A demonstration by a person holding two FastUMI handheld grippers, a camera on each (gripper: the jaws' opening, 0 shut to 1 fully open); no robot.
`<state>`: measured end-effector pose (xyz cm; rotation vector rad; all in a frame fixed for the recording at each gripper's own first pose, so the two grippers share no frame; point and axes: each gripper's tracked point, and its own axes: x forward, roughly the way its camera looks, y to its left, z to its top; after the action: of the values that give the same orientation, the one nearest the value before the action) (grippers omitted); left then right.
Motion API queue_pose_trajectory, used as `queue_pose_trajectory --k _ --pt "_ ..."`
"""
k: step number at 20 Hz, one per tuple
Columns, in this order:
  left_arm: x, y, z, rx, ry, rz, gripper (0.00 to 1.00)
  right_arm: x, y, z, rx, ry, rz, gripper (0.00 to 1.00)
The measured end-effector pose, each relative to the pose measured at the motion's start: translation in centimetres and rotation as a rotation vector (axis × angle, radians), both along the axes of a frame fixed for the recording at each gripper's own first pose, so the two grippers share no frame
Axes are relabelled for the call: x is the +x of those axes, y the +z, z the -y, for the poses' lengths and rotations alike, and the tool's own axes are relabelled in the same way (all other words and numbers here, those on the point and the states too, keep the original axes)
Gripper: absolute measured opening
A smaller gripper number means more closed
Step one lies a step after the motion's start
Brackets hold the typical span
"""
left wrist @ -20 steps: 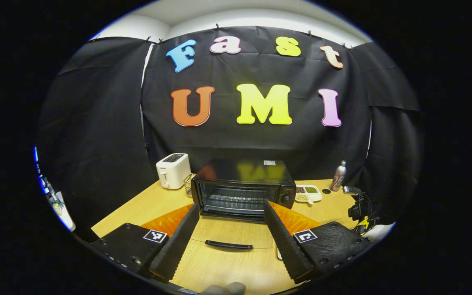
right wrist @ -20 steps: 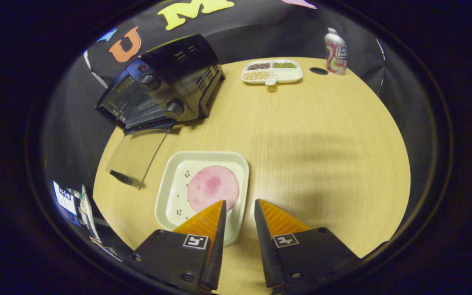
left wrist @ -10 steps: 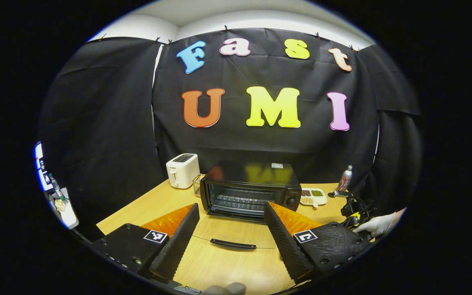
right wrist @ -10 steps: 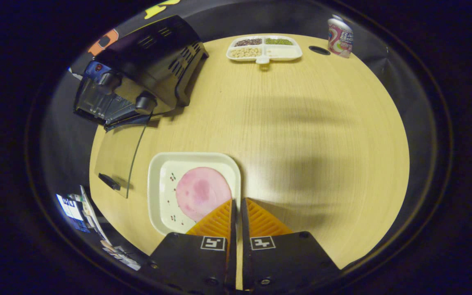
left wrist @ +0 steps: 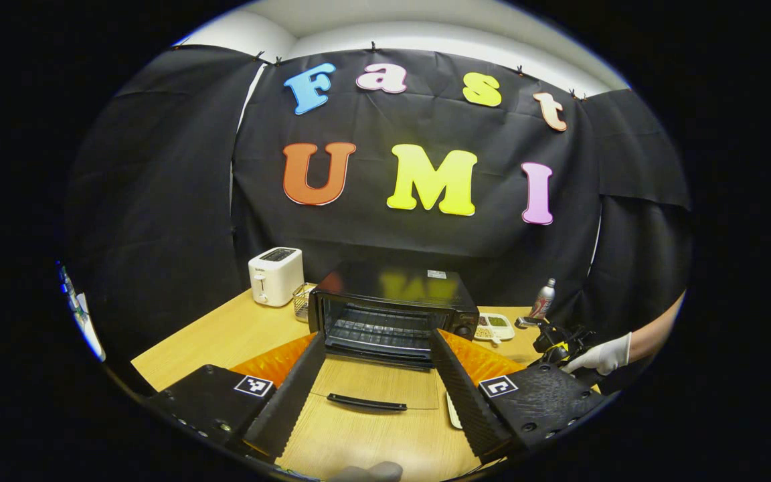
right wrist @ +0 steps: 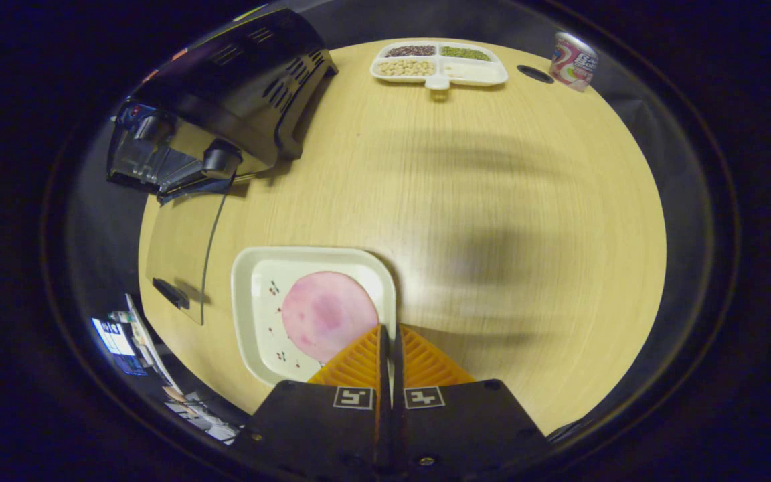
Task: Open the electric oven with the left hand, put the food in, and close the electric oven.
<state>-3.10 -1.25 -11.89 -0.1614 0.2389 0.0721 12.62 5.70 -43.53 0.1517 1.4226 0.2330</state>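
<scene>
The wooden table carries the electric oven, whose glass door lies flat open toward the left gripper. That gripper's fingers are spread with nothing between them, hanging just above the door handle, much as a second ago. Opening looks finished.

The change is on the right: a second ago the right gripper was parted beside the white plate; half a second ago it had nearly closed, and now its fingers are pressed together on the plate's near right rim, so the plate appears pinched. The food, a round pink ham slice, lies on that plate, well apart from the oven mouth. In the left gripper view, the gloved hand has come further in. Judged from this, the carry to the oven comes next.
</scene>
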Motion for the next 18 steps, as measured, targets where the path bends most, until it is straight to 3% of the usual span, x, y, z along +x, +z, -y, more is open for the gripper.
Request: queue_pose_trajectory --k 6,11,14,18 --pt "0.1 0.6 -1.9 -0.001 -0.057 0.002 0.96 -0.7 0.1 -0.2 0.259 -0.118 -0.026 0.0" --pt "0.0 1.3 -3.0 0.014 -0.077 0.01 0.96 -1.6 0.7 -0.2 0.449 -0.311 0.029 0.0" --pt "0.0 1.5 -3.0 0.008 -0.087 0.01 0.96 -1.8 1.7 0.4 0.493 -0.404 0.091 0.04" --pt "0.1 1.6 -3.3 0.006 -0.09 0.002 0.96 -2.8 5.0 -0.3 0.544 -0.502 0.184 0.0"
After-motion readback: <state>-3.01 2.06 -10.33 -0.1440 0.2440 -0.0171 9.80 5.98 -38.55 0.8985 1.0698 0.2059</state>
